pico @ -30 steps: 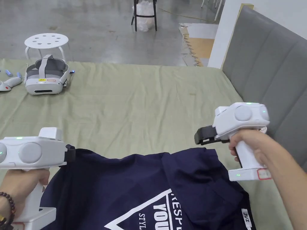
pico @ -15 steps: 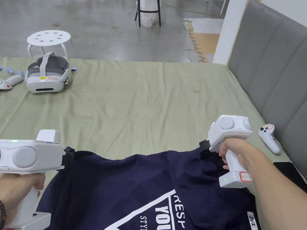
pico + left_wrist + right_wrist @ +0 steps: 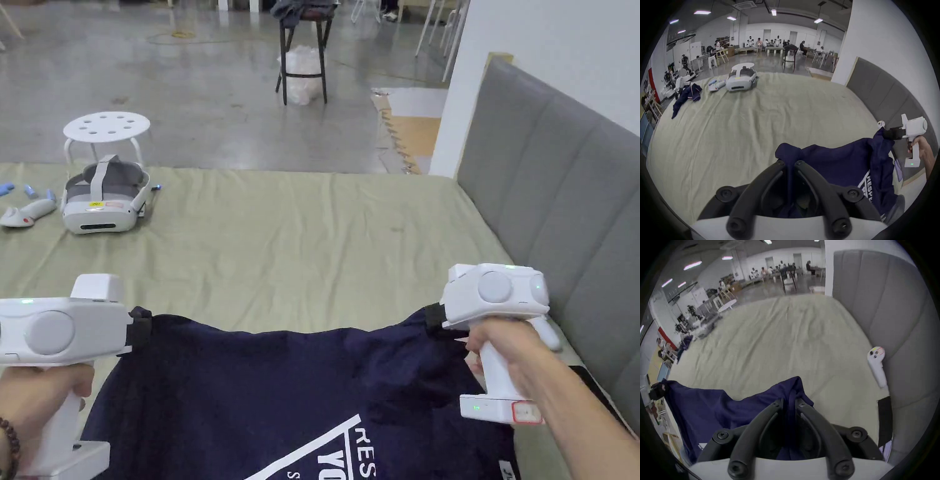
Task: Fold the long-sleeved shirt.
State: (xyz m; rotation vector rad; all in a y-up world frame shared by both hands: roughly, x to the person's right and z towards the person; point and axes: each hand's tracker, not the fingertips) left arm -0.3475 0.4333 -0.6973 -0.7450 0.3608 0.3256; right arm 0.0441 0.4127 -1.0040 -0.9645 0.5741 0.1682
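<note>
A navy shirt [image 3: 294, 387] with white print hangs stretched between my two grippers above the green-covered bed [image 3: 300, 250]. At its left top corner my left gripper [image 3: 142, 326] is shut on the cloth; in the left gripper view the fabric [image 3: 831, 164] is bunched between the jaws of the left gripper [image 3: 790, 163]. My right gripper [image 3: 434, 315] is shut on the right top corner, and the right gripper view has the navy cloth [image 3: 718, 408] pinched between the jaws of the right gripper [image 3: 790, 401]. The shirt's lower part runs off the bottom of the head view.
A white headset [image 3: 103, 200] and a small controller [image 3: 25, 212] lie at the bed's far left, with a white stool [image 3: 106, 128] behind. A grey padded headboard [image 3: 562, 187] bounds the right side; a white controller [image 3: 876, 365] lies beside it. Another dark garment [image 3: 687, 95] lies far left.
My right gripper came down onto the shirt's right top corner, shut on it and has lifted it. The left gripper has stayed shut on the left corner. The top edge is now pulled tauter.
</note>
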